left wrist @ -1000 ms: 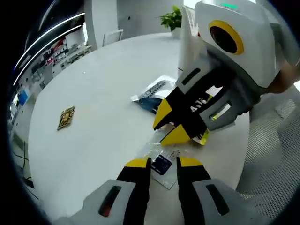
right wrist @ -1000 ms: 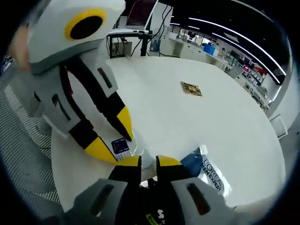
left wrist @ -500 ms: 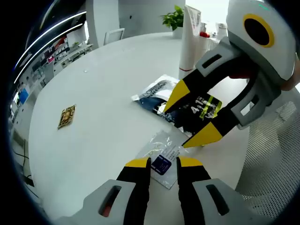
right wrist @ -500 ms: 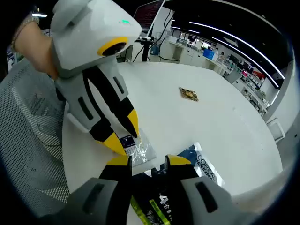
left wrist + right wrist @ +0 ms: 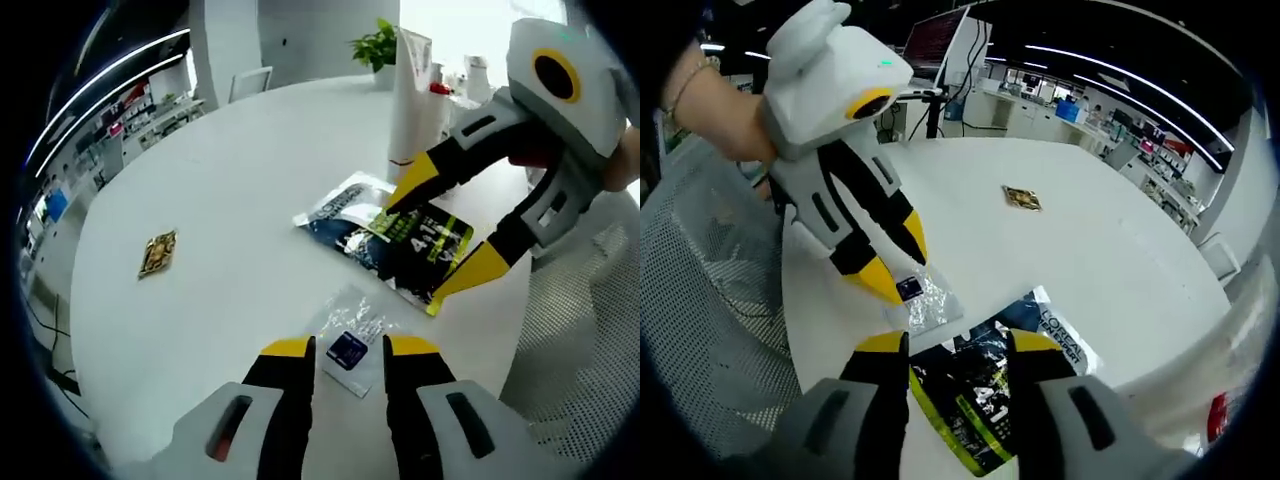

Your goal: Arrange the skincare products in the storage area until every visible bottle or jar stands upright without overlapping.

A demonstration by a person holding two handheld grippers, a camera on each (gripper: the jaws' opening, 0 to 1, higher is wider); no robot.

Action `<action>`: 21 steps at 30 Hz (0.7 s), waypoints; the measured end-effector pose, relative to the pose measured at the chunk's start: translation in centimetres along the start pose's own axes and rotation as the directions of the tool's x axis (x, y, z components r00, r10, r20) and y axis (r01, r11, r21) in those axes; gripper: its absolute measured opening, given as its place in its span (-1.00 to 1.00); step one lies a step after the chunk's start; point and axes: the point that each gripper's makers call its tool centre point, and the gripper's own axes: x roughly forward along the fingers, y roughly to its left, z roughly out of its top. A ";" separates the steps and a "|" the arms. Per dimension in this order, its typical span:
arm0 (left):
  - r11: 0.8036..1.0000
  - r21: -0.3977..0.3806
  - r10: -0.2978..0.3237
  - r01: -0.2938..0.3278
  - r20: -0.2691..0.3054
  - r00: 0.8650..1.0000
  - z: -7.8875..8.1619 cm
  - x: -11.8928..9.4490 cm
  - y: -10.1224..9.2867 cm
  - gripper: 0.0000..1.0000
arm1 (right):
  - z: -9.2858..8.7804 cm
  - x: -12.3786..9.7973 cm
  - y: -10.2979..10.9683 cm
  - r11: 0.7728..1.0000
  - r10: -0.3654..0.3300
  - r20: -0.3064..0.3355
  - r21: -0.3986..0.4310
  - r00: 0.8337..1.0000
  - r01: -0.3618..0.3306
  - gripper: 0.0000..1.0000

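black sachet (image 5: 415, 245) overhangs table (image 5: 220, 200) edge between right gripper (image 5: 447, 228) fingers.

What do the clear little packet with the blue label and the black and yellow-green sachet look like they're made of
The clear little packet with the blue label looks like thin transparent plastic film: the white table shows through and its crinkles glint. The black and yellow-green sachet seems to be glossy printed plastic or foil laminate, judging by its flat shape and sheen; which one is unclear.
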 end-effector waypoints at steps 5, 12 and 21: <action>0.999 -0.001 0.034 -0.033 0.009 0.999 0.2 -1.1 0.4 -0.29 | 0.2 -1.1 0.8 0.995 0.011 0.028 0.094 1.000 -0.014 -0.01; 0.996 -0.051 0.074 -0.073 0.027 0.997 0.2 -2.8 1.0 -0.10 | 0.6 -3.1 1.6 0.985 0.009 0.047 0.170 0.999 -0.017 0.25; 0.987 -0.121 0.113 -0.107 0.042 0.993 -0.7 -4.8 1.1 0.16 | 0.1 -6.2 1.6 0.964 -0.038 0.072 0.266 0.997 0.017 0.50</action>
